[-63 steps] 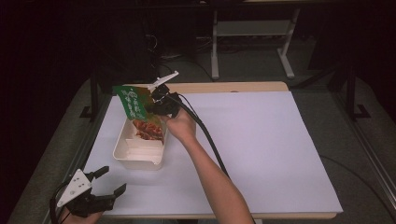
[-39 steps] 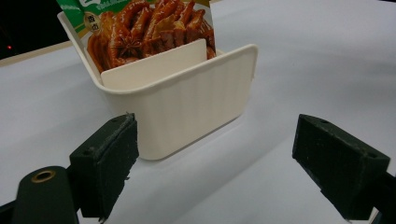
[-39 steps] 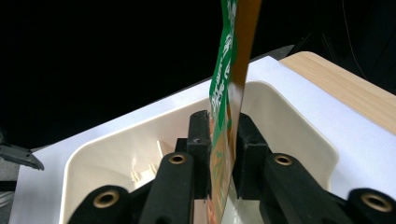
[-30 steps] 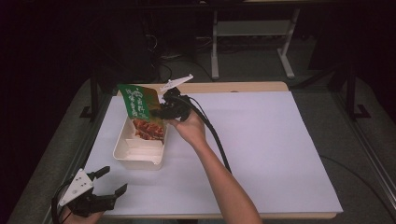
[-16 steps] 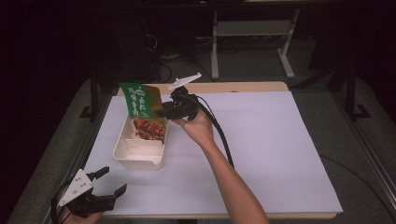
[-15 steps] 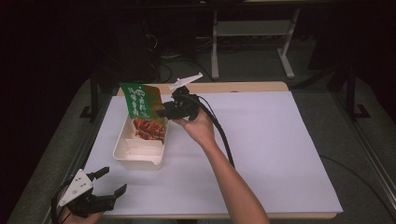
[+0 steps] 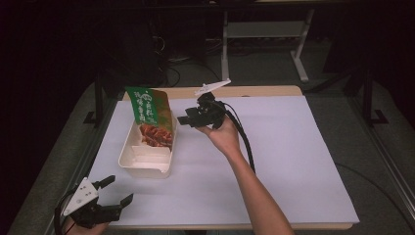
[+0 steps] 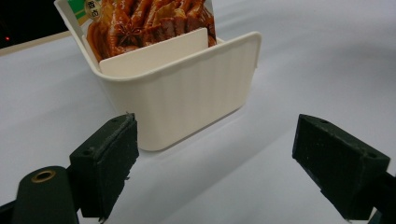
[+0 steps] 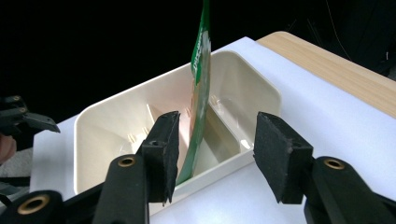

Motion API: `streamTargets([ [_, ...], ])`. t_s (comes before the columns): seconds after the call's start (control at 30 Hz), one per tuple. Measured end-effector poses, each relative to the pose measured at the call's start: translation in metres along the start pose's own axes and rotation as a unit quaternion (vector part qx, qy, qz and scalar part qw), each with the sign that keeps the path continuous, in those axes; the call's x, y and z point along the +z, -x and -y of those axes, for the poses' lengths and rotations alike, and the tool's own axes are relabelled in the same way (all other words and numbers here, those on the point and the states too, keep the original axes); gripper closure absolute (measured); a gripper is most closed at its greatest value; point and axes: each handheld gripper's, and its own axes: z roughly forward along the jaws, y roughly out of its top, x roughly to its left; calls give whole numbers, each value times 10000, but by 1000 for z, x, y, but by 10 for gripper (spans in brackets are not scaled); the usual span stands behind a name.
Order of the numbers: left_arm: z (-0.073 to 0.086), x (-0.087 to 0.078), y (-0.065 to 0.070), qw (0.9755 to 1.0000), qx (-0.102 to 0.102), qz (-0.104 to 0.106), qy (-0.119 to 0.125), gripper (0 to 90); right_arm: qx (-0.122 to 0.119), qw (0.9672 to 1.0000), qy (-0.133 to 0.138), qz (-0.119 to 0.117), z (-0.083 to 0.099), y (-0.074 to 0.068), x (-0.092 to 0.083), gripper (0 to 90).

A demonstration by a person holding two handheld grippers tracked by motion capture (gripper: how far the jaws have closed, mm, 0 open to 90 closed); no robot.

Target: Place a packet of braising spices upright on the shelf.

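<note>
Two grippers are on my screen in the high view. My right gripper (image 7: 188, 119) is held above the white sheet (image 7: 293, 161), just to the right of the cream container (image 7: 147, 164), its jaws apart and pointing toward the green food pouch (image 7: 152, 117). That pouch stands upright in the far end of the container, tilted a little. Its top is green with pale writing too small for me to read; below that is a printed picture of a reddish-brown dish. My left gripper (image 7: 108, 196) sits at the near left corner of the table, jaws spread with nothing between them.

Against the frame of two seconds ago, my right gripper has drawn back to the right: then it was right at the pouch's upper edge, now it is clear of it. The pouch has stayed standing in the container, and my left gripper has scarcely shifted.

From the left gripper view, both black jaws stand wide apart, with the container's ribbed wall (image 8: 187, 98) ahead and the pouch's dish picture (image 8: 144, 21) rising behind an inner divider.

From the right gripper view, the jaws are spread with the pouch (image 9: 198, 93) seen edge-on beyond them, apart from both pads, standing in the container (image 9: 107, 126).
</note>
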Motion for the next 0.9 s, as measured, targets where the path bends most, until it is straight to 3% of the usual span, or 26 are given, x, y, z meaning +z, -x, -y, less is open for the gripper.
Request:
streamTargets([
  [0.2,0,1,1,10000,77,13,-37,138,78,10000,14,53,8,5,-12,477],
  [0.43,1,1,0,10000,25,2,-89,138,222,9997,22,133,23,15,-30,445],
  [0.9,2,0,0,9999,11,-17,-104,138,312,9994,40,173,40,21,-48,425],
])
